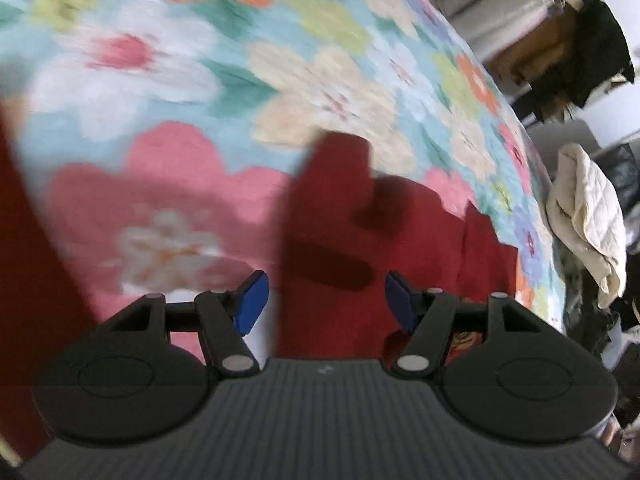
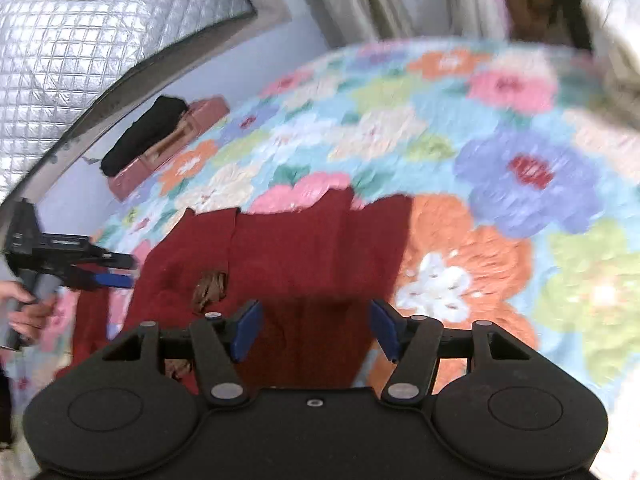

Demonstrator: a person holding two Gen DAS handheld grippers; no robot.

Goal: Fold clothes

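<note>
The red garment [image 2: 288, 248] lies mid-frame on the floral bedspread [image 2: 500, 184] — both the left gripper [image 1: 326, 300] and the right gripper [image 2: 316, 328] hover above it, blue pads spread, holding nothing.

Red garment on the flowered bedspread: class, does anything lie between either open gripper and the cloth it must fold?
Nothing visible does. The left gripper and the right gripper both hang open directly over the red garment, with only air between. The flowered bedspread around it shows no other item close by.
</note>
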